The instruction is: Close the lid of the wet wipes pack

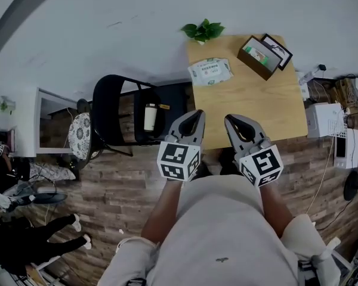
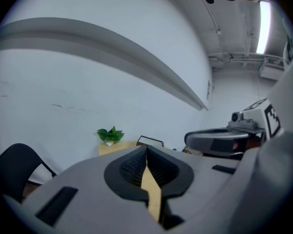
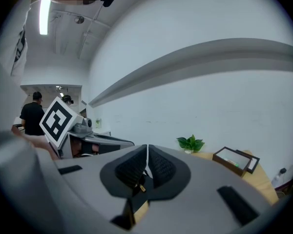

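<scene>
- Wooden table point(image 1: 256, 106) stands against a white wall. The wet wipes pack point(image 1: 210, 71) lies flat near its far left corner, well apart from both grippers.
- Lid on the pack appears to lie flat, but it is too small in the head view to confirm.
- Left gripper point(image 2: 146, 152): fingers pressed together, nothing between them, raised over the near table edge.
- Right gripper point(image 3: 147, 150): fingers pressed together, empty, just beside the left one.
- Green plant point(image 1: 203, 30) sits at the far edge beyond the pack.
- Dark box point(image 1: 259, 56) lies to the pack's right.
- Black chair point(image 1: 116, 118) stands left of the table.
</scene>
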`<state>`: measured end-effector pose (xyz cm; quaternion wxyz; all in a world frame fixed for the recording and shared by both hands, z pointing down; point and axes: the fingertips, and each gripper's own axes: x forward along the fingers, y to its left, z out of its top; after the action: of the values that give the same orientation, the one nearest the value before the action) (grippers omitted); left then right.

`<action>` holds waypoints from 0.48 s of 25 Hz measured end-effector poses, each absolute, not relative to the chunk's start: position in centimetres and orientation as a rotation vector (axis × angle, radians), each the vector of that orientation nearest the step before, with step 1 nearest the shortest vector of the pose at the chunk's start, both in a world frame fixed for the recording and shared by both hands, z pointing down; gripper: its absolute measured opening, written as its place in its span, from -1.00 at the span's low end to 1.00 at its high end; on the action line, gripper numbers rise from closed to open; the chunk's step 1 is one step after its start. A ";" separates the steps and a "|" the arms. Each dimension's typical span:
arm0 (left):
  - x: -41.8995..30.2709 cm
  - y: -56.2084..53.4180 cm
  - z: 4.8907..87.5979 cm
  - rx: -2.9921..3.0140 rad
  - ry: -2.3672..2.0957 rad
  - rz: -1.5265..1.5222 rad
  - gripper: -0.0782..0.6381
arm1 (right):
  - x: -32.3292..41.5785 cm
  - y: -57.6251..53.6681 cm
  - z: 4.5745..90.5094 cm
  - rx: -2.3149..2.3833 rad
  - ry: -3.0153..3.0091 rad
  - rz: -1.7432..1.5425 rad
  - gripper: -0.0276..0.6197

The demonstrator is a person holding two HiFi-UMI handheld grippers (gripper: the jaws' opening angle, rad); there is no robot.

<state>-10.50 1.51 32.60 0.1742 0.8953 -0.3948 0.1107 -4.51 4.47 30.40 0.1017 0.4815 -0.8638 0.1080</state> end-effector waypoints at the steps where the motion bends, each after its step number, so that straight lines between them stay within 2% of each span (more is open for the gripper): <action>1: -10.7 1.9 32.4 2.543 -1.118 0.309 -0.76 | -4.7 4.6 30.2 1.427 -2.553 0.320 -0.89; 12: -12.8 3.3 30.1 2.563 -1.154 0.235 -0.76 | -6.3 5.4 29.5 1.406 -2.569 0.316 -0.91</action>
<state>-12.78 3.34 30.06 0.1599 0.8969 -0.4040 0.0823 -6.28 5.40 29.54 0.0979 0.4750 -0.8680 0.1067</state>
